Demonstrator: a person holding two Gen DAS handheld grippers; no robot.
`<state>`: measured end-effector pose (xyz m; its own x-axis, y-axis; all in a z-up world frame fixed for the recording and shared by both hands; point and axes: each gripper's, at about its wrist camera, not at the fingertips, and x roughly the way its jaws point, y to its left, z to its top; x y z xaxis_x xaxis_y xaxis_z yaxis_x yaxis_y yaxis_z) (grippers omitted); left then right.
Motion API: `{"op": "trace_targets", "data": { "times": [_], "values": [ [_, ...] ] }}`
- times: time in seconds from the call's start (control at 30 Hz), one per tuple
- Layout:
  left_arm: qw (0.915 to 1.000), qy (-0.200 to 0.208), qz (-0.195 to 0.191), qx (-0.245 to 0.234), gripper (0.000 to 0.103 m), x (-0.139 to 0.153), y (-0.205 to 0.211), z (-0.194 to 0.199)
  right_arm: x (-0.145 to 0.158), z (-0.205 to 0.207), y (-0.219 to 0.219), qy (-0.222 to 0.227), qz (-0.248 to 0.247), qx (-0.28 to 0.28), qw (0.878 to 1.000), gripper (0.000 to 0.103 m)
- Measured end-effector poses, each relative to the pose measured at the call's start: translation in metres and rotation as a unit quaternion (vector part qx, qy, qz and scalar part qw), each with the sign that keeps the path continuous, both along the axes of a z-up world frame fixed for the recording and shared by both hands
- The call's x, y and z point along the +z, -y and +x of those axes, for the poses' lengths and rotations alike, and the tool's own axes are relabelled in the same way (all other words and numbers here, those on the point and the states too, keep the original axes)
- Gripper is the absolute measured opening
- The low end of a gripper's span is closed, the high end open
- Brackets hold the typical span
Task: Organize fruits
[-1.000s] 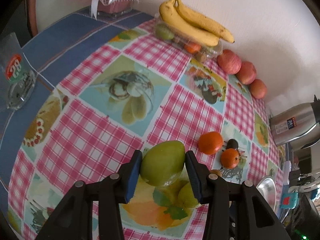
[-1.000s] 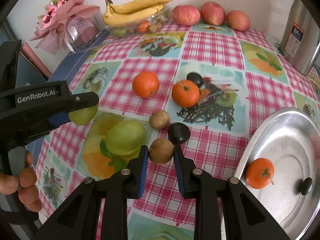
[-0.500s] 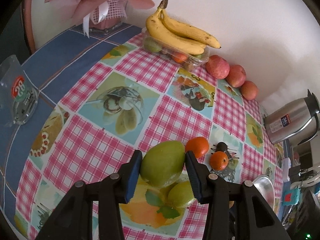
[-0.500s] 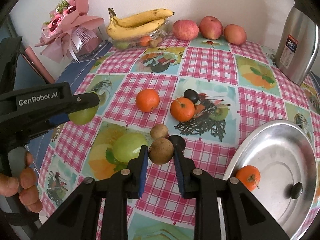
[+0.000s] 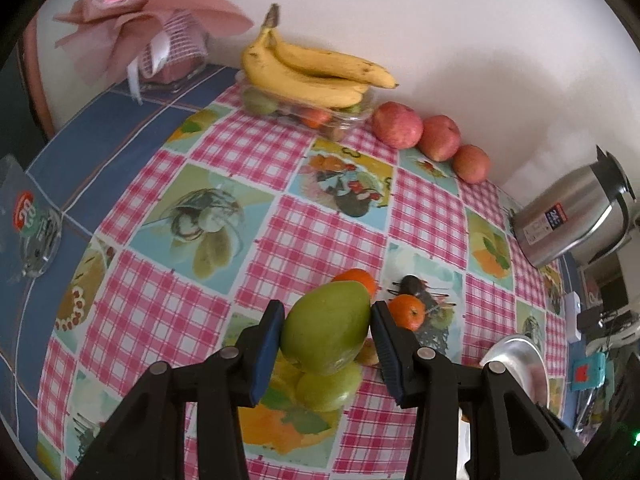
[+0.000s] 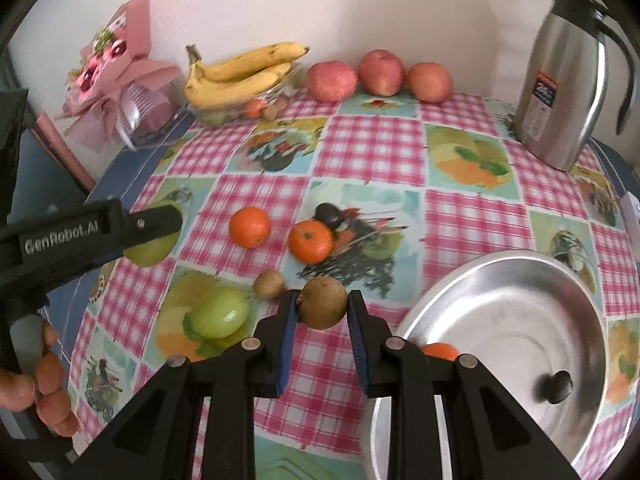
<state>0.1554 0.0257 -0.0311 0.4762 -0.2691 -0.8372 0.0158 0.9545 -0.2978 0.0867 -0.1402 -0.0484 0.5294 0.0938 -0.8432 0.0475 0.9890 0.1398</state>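
My left gripper [image 5: 326,330] is shut on a green mango [image 5: 325,333] and holds it above the table; it also shows in the right wrist view [image 6: 154,240]. My right gripper [image 6: 322,310] is shut on a brown round fruit [image 6: 322,303], lifted near the rim of a steel plate [image 6: 500,304]. The plate holds an orange [image 6: 440,350] and a dark plum [image 6: 559,387]. On the cloth lie a second green fruit [image 6: 219,312], a small brown fruit [image 6: 269,284], two oranges [image 6: 249,226] [image 6: 311,241] and a dark plum [image 6: 328,213].
Bananas [image 6: 240,74] lie on a clear fruit box against the back wall, with three apples [image 6: 380,72] to their right. A steel jug [image 6: 568,92] stands back right. A pink bouquet [image 6: 116,92] stands back left. A glass ashtray [image 5: 34,236] sits on the blue cloth.
Both grippers have risen with their fruits held, so more of the table shows. The right gripper has moved toward the steel plate.
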Motion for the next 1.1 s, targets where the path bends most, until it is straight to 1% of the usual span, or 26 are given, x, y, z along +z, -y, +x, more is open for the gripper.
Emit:
{"op": "trace_targets", "data": {
  "times": [0.23, 0.43, 0.53, 0.6, 0.7, 0.73, 0.83, 0.97, 1.1],
  "values": [
    [0.9991, 0.014, -0.012, -0.038, 0.047, 0.013, 0.025, -0.005, 0.008, -0.005, 0.033, 0.005, -0.008, -0.048, 0.999, 0.026],
    [0.9972, 0.021, -0.019, -0.069, 0.047, 0.020, 0.048, -0.012, 0.006, -0.012, 0.063, -0.003, -0.014, -0.093, 0.996, 0.026],
    [0.9959, 0.024, -0.017, -0.086, 0.047, 0.022, 0.061, -0.016, 0.005, -0.018, 0.081, -0.006, -0.009, -0.119, 0.993, 0.026],
    [0.9945, 0.024, -0.022, -0.100, 0.047, 0.023, 0.071, -0.018, 0.004, -0.022, 0.091, -0.008, -0.009, -0.136, 0.991, 0.026],
    [0.9917, 0.018, -0.047, -0.118, 0.047, 0.024, 0.083, -0.022, 0.002, -0.028, 0.109, -0.013, -0.006, -0.163, 0.987, 0.026],
    [0.9910, 0.017, -0.050, -0.123, 0.047, 0.024, 0.087, -0.023, 0.002, -0.031, 0.114, -0.014, -0.003, -0.170, 0.985, 0.026],
    [0.9885, 0.016, -0.047, -0.143, 0.047, 0.025, 0.104, -0.028, 0.002, -0.037, 0.128, -0.013, 0.001, -0.190, 0.982, 0.026],
    [0.9822, 0.023, -0.055, -0.178, 0.046, 0.030, 0.128, -0.040, 0.006, -0.045, 0.143, -0.011, 0.002, -0.213, 0.977, 0.026],
    [0.9787, 0.021, -0.037, -0.201, 0.046, 0.027, 0.146, -0.048, 0.010, -0.051, 0.150, -0.007, 0.005, -0.221, 0.975, 0.027]
  ]
}}
